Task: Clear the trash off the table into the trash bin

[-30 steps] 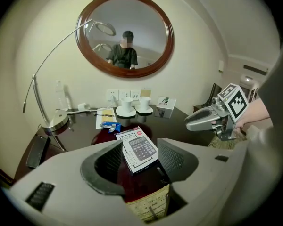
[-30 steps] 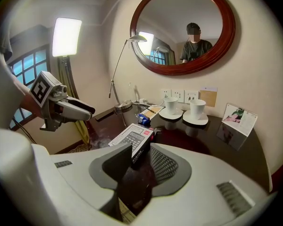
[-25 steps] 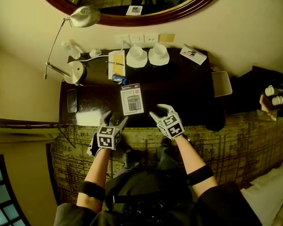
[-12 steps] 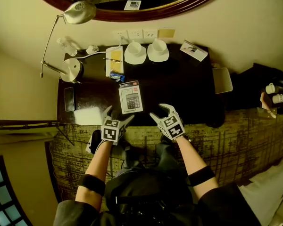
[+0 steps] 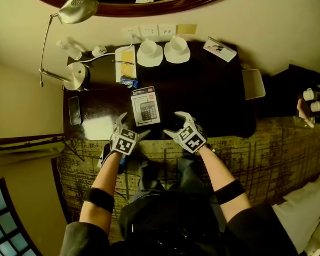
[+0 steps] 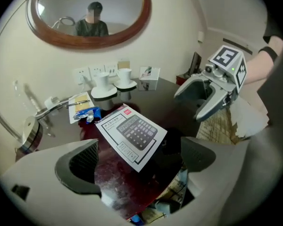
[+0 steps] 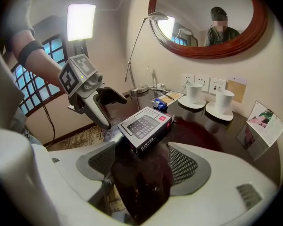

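While both grippers hang over the near edge of the dark table (image 5: 208, 97), their jaws have just been opening and now stand wide apart, with no pad pressing on anything. Angled downward, the left gripper (image 5: 132, 125) sits by the near left corner of a calculator box (image 5: 145, 105), and the right gripper (image 5: 173, 124) sits just off its near right corner. The box lies flat on the table, in line with each gripper's gap but gripped by neither. Just past its far edge lies a small crumpled blue wrapper (image 5: 130, 82), touching a notepad (image 5: 127, 64). Two white cups on saucers (image 5: 150, 53) stand at the far edge by the wall. A pale open-topped container (image 5: 254, 84) stands beside the table's right end, well apart from both grippers.
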Action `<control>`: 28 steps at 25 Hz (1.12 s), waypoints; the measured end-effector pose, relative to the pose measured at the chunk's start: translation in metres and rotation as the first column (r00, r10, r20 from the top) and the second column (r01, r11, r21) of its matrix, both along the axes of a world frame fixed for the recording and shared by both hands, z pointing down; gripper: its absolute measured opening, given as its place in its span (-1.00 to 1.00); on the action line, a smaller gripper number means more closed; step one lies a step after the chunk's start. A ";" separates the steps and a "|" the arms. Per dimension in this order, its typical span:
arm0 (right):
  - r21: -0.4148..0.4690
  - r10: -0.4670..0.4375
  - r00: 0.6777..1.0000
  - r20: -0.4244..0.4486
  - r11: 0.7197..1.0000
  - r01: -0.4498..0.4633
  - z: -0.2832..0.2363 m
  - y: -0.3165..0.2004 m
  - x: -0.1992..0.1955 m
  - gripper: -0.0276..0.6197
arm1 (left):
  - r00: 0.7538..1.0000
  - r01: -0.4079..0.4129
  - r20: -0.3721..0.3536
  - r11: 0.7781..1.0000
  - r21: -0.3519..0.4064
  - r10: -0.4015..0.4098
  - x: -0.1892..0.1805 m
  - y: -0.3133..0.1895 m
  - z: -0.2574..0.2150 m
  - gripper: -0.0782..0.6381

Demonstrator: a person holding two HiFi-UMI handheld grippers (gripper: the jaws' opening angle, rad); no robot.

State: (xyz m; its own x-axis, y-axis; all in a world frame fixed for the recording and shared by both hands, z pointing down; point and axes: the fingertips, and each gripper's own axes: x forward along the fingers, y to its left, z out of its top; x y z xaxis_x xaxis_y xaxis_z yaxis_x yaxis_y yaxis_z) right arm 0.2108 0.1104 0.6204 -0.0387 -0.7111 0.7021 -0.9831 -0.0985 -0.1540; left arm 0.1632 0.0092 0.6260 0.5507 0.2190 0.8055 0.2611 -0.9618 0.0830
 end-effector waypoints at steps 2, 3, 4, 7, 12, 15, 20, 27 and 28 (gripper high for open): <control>-0.013 -0.033 0.999 0.000 0.999 0.033 0.007 -0.002 -0.003 0.29 | 0.999 -0.032 0.027 0.999 0.029 0.032 -0.006 -0.004 0.011 0.74; -0.020 -0.048 0.999 0.001 0.999 0.048 0.012 -0.003 -0.005 0.29 | 0.998 -0.041 0.039 0.998 0.038 0.040 -0.009 -0.007 0.016 0.74; -0.024 -0.062 0.998 0.003 0.998 0.063 0.015 -0.006 -0.006 0.29 | 0.998 -0.045 0.048 0.998 0.044 0.043 -0.011 -0.009 0.020 0.74; -0.032 -0.083 0.997 0.004 0.996 0.083 0.017 -0.016 -0.005 0.29 | 0.998 -0.028 0.057 0.999 0.036 0.026 -0.011 -0.017 0.028 0.74; -0.052 -0.094 0.995 0.013 0.994 0.094 0.027 -0.023 -0.006 0.29 | 0.990 0.130 0.053 0.989 -0.069 -0.127 0.002 -0.029 0.032 0.74; -0.062 -0.116 0.993 0.012 0.991 0.117 0.032 -0.027 -0.011 0.29 | 0.980 0.197 0.063 0.973 -0.122 -0.191 0.010 -0.035 0.040 0.74; -0.077 -0.141 0.990 0.008 0.987 0.141 0.041 -0.035 -0.013 0.29 | 0.994 0.055 0.095 0.993 -0.103 -0.045 0.015 -0.017 0.040 0.74; -0.109 -0.138 0.990 -0.003 0.985 0.136 0.058 -0.041 -0.007 0.30 | 0.977 0.199 0.118 0.959 -0.202 -0.178 0.031 -0.044 0.051 0.74; -0.110 -0.135 0.991 -0.002 0.985 0.134 0.058 -0.043 -0.007 0.30 | 0.967 0.245 0.130 0.942 -0.230 -0.220 0.033 -0.048 0.050 0.73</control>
